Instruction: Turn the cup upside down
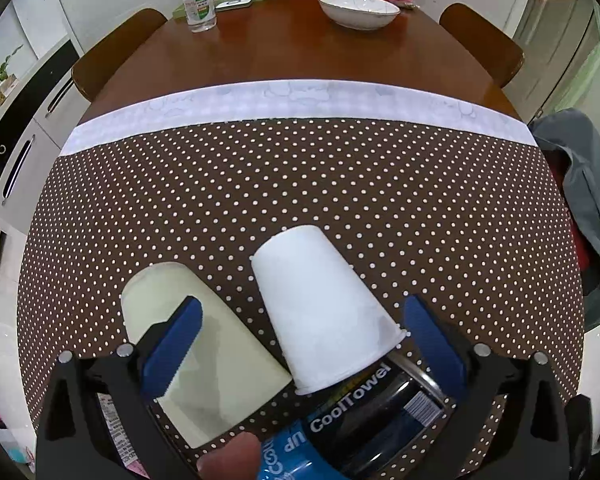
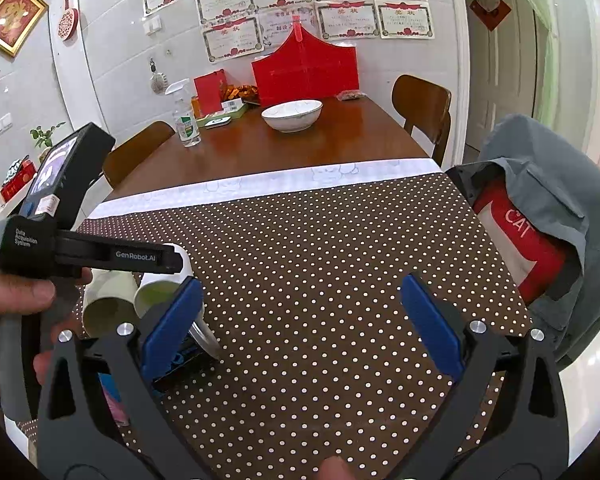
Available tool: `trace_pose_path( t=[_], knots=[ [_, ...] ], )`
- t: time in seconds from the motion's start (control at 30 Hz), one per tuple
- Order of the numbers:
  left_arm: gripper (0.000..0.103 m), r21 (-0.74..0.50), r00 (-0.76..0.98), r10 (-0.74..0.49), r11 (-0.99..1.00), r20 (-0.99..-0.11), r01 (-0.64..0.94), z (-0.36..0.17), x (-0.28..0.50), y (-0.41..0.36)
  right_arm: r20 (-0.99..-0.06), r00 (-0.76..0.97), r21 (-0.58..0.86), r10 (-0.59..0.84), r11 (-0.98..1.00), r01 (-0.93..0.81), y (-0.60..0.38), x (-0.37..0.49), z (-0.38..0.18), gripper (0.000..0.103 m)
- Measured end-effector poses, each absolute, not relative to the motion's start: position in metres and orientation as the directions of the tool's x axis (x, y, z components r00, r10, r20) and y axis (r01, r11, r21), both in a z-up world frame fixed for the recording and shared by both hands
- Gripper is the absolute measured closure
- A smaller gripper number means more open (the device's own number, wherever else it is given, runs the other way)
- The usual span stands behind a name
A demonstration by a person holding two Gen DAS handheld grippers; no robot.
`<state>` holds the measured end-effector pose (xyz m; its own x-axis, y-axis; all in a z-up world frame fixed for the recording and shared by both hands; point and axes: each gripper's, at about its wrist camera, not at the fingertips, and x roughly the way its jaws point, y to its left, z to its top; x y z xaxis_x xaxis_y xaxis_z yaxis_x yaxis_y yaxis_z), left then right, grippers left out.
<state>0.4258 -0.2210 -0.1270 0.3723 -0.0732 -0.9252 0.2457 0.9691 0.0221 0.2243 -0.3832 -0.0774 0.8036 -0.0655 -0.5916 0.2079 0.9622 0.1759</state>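
Observation:
In the left wrist view a white paper cup (image 1: 324,308) stands upside down on top of a black and blue "CoolTowel" can (image 1: 372,420). A second, cream cup (image 1: 196,344) lies on its side to its left. My left gripper (image 1: 300,336) is open, its blue fingers (image 1: 432,336) apart on either side of the white cup without touching it. In the right wrist view my right gripper (image 2: 300,320) is open and empty over the dotted cloth. The cups (image 2: 156,292) show at its left, partly hidden by the left gripper's body (image 2: 80,256).
A brown polka-dot cloth (image 1: 300,184) covers the near table. A white bowl (image 1: 358,10) and a spray bottle (image 1: 198,4) stand at the far end. Chairs stand on both sides; a grey jacket (image 2: 560,216) hangs over the right one.

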Motion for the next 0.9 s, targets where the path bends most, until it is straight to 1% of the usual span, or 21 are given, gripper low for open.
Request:
trace_pose_path(
  t=[0.13,0.2,0.3,0.37,0.47,0.63,0.67,0.7,0.77,0.8,0.83,0.9],
  knots=[
    [0.004,0.043,0.394,-0.064,0.966,-0.917,0.256,-0.122,0.426,-0.224,-0.596,0.801,0.185,-0.058,0.961,0.207,-0.386,0.228,-0.081,0.006],
    [0.004,0.018,0.349,-0.075,0.966,-0.934,0.259,-0.129,0.430,-0.224,-0.597,0.801,0.189,-0.055,0.960,0.206,-0.386,0.230,-0.082,0.006],
    [0.004,0.049,0.324,-0.034,0.968,-0.946,0.244,-0.140,0.435,-0.226,-0.594,0.803,0.189,-0.054,0.960,0.205,-0.387,0.231,-0.081,0.006],
    [0.004,0.005,0.265,-0.060,0.971,-0.962,0.238,-0.147,0.438,-0.225,-0.594,0.803,0.192,-0.055,0.959,0.207,-0.388,0.232,-0.081,0.006],
    [0.004,-0.009,0.226,-0.064,0.972,-0.972,0.236,-0.157,0.441,-0.225,-0.592,0.804,0.200,-0.050,0.958,0.207,-0.389,0.232,-0.081,0.006],
    [0.004,-0.003,0.257,-0.058,0.978,-0.965,0.209,-0.157,0.448,-0.214,-0.593,0.804,0.196,-0.053,0.958,0.207,-0.388,0.230,-0.081,0.006],
    [0.005,-0.006,0.254,-0.060,0.978,-0.965,0.211,-0.157,0.449,-0.214,-0.593,0.803,0.197,-0.053,0.958,0.209,-0.388,0.229,-0.081,0.006],
    [0.008,-0.007,0.245,-0.061,0.976,-0.968,0.215,-0.160,0.451,-0.212,-0.593,0.803,0.198,-0.054,0.957,0.211,-0.388,0.229,-0.081,0.006],
    [0.020,0.042,0.259,-0.020,0.972,-0.966,0.232,-0.162,0.451,-0.211,-0.592,0.804,0.199,-0.057,0.956,0.215,-0.388,0.227,-0.081,0.006],
    [0.023,0.051,0.262,-0.014,0.969,-0.965,0.241,-0.163,0.451,-0.211,-0.592,0.804,0.198,-0.059,0.956,0.216,-0.388,0.227,-0.080,0.006],
    [0.029,0.053,0.265,-0.016,0.967,-0.964,0.251,-0.162,0.451,-0.212,-0.592,0.804,0.198,-0.060,0.956,0.217,-0.388,0.225,-0.080,0.006],
    [0.032,0.029,0.255,-0.040,0.965,-0.966,0.261,-0.160,0.452,-0.212,-0.590,0.805,0.195,-0.065,0.956,0.220,-0.386,0.223,-0.078,0.006]
  ],
)
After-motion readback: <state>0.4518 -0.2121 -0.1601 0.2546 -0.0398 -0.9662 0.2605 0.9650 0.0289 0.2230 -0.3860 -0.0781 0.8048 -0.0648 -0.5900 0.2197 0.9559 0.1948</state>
